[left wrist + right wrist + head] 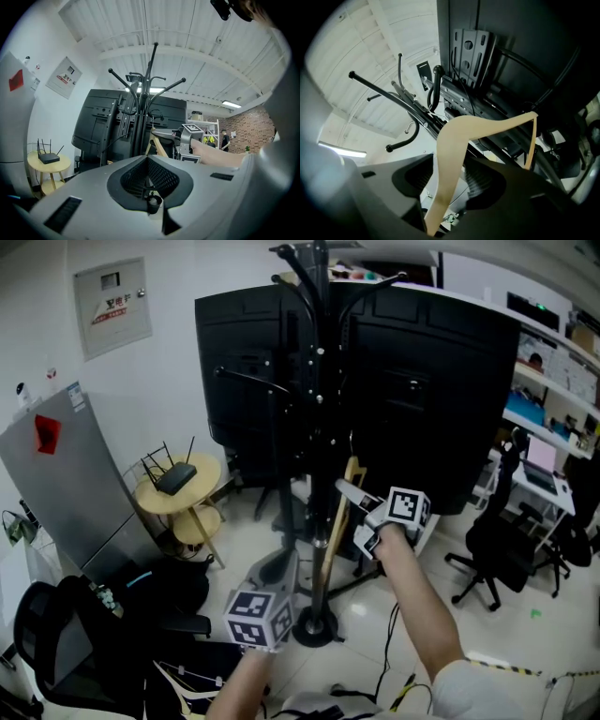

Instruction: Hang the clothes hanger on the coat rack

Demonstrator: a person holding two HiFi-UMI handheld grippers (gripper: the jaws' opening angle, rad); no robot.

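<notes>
Open floor (497, 629) near, right of the coat rack (319, 427) base. Blocked far by black panels (422, 381), left by a round table (178, 486), right by office chairs (497, 549).

Black-white marker cubes (258, 618); grey housing (225, 201); white short sleeve (469, 685).

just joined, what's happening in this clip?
A person works two handheld grippers at a black coat rack. The right gripper has a wooden hanger between its claw jaws, close to the rack; whether they press on it, or it already hangs there, isn't clear. The left gripper hangs low, empty.
</notes>
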